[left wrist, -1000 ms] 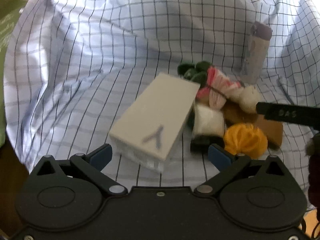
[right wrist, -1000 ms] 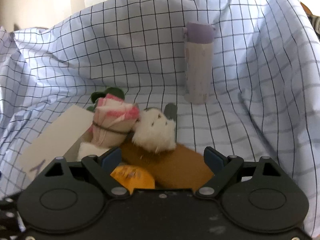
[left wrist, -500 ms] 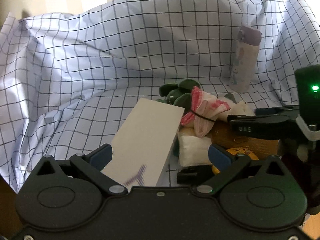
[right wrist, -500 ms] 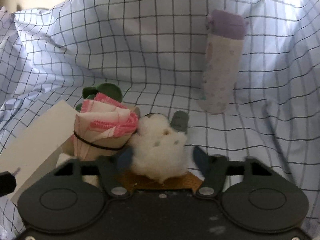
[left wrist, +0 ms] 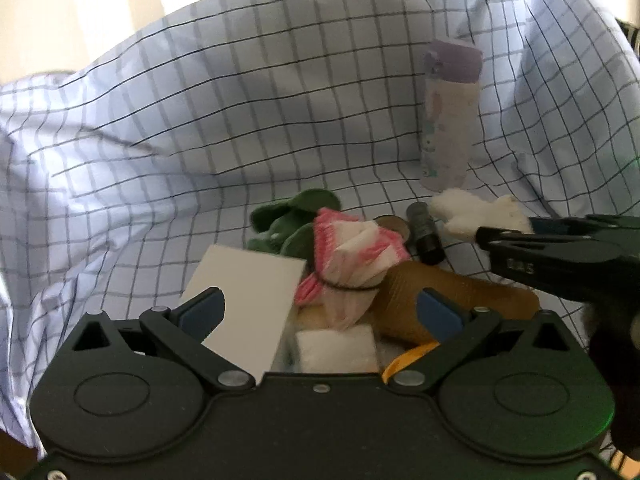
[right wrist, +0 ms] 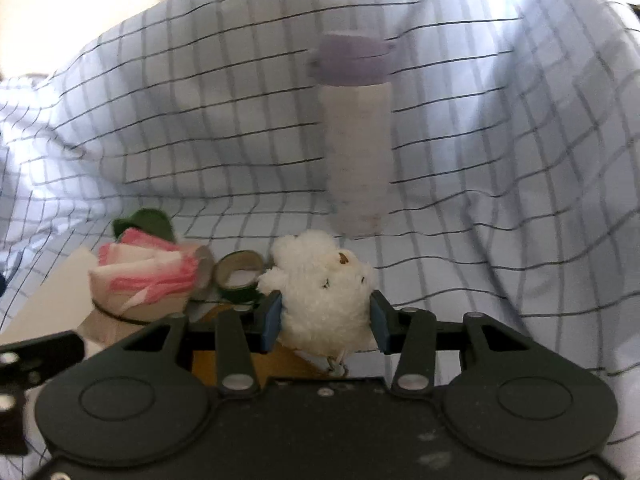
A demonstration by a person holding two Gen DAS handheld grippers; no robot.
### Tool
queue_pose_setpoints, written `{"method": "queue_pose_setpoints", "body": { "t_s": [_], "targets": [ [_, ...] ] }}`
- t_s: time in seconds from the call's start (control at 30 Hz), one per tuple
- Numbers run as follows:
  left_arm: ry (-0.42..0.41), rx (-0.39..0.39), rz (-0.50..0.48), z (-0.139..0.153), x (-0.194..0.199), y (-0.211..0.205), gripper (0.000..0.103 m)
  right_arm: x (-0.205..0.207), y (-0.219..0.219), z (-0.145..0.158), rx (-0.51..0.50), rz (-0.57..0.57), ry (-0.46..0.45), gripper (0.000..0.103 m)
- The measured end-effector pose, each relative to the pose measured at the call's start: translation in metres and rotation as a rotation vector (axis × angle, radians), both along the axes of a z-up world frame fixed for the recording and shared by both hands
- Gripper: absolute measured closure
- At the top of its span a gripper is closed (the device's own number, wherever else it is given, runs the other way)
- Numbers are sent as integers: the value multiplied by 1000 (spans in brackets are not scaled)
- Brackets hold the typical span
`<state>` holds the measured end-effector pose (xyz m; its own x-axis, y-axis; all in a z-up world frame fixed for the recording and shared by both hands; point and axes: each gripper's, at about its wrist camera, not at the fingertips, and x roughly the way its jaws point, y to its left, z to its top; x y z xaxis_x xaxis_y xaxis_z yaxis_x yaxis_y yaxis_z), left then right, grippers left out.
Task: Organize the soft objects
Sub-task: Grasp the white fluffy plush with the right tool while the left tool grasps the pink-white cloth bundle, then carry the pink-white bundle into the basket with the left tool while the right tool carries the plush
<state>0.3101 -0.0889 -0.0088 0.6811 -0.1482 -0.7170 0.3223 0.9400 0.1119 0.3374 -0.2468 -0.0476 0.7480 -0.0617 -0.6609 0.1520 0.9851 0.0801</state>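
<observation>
Right wrist view shows the right tool (right wrist: pixel 325 322) clamped on a fluffy white plush toy (right wrist: pixel 322 280), its blue pads (right wrist: pixel 271 320) pressed into the fur on either side so the toy bulges up between them. Behind it stands a pale bottle with a purple cap (right wrist: pixel 356 136), upright on the blue checked sheet (right wrist: pixel 160 128) that covers everything underneath. To the left of the plush lie a green-edged roll of tape (right wrist: pixel 238 276) and a pink-and-white folded cloth bundle (right wrist: pixel 144 276) bound with a dark band, partly resting on a white box (right wrist: pixel 52 300).

From the left wrist view, the left tool (left wrist: pixel 318 312) has its fingers spread wide apart with nothing pressed between them; it hangs over the pile. The corner of the white box (left wrist: pixel 248 300) sits by its left pad, and the cloth bundle (left wrist: pixel 352 256) rises in the gap. Beside the bundle lies a brown ribbed roll (left wrist: pixel 452 296), with a white square pad (left wrist: pixel 336 348) and a sliver of something orange (left wrist: pixel 408 356) low down near the tool's body. A green plush (left wrist: pixel 292 220) sits behind the box, and a dark cylinder (left wrist: pixel 424 232) lies near it. At the right, the other tool (left wrist: pixel 496 232) reaches in from the side holding the white plush (left wrist: pixel 472 212) clear of the pile, just in front of the bottle (left wrist: pixel 448 120).
</observation>
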Motion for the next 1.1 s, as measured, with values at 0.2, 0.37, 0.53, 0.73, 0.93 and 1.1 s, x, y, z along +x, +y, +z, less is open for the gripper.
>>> {"method": "queue_pose_setpoints", "body": {
  "t_s": [0.2,0.37,0.53,0.73,0.93,1.1],
  "targets": [
    [-5,56,-15,-17,19,-19,4,-12,-14,-1,18,-36,-20,59],
    [13,94,-10,-33,34,-33,17,-17,-20,-3,36,-42,-23,59],
    [-3,102,-33,-38,39,-40,52,-24,-20,-3,34,-46,-31,59],
    [-35,24,-26,-22,39,-33,55,-29,-21,4,46,-57,-50,59],
    [-86,-45,-7,11,21,-17,55,-45,-16,21,48,-57,-84,59],
    [-105,-98,3,37,-9,-1,55,-68,-7,41,42,-46,-120,59]
  ]
}}
